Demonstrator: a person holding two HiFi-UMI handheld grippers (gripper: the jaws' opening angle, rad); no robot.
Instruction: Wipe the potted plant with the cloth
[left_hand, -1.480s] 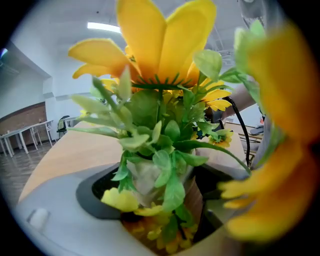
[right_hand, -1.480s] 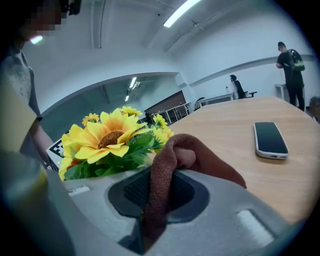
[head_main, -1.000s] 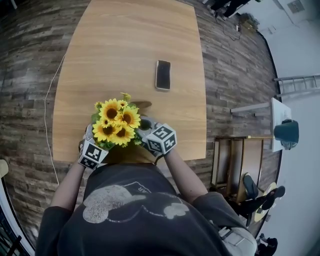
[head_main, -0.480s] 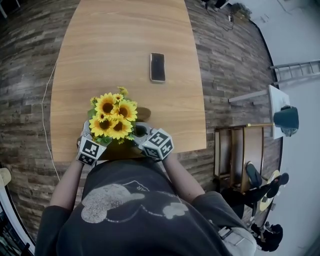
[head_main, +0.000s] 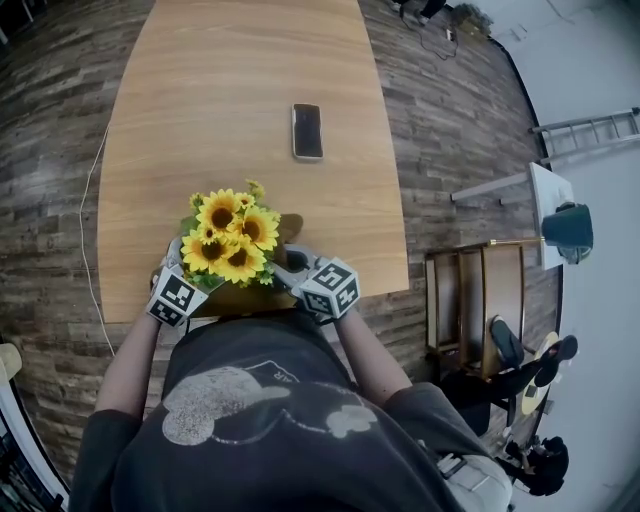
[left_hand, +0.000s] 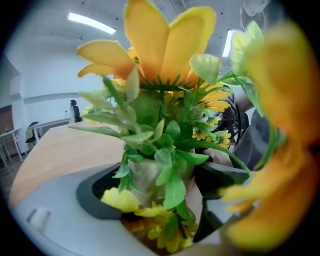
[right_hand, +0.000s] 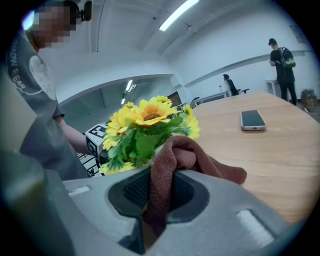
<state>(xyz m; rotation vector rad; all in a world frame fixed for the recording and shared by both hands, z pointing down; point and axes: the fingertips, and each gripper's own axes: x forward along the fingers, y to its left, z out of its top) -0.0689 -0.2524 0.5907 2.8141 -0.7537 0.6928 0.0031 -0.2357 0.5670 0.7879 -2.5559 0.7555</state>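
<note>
Sunflower heads crowd the near edge of the tabletop (head_main: 240, 90). The potted plant (head_main: 230, 240) stands there close in front of the person, well apart from the phone (head_main: 307, 131) lying farther out on the wood. The left hand-held gripper (left_hand: 155, 192) comes in low from the plant's left side with its jaws standing wide, one pad on each side of the pale wrapped pot (left_hand: 147, 175) beneath the leaves. The pads appear to press against the wrapping, so I read this as a wide clasp on the pot rather than an empty opening. That hold is most likely there to brace the plant, which looks top-heavy with blooms and could tip or slide when rubbed from the other side. The right hand-held gripper (right_hand: 157, 195) is closed on the brown cloth (right_hand: 175, 155). It pinches a fold low between its jaws, so the rest bunches up and spills over the front of the jaws toward the plant. Holding it this way puts a soft wad in the lead, so fabric rather than hard jaw should meet the foliage. In the right gripper view the wad sits just beside the green leaves under the flowers; whether it touches them I cannot tell. Wiping seems to be under way or about to start on the plant's right side.
</note>
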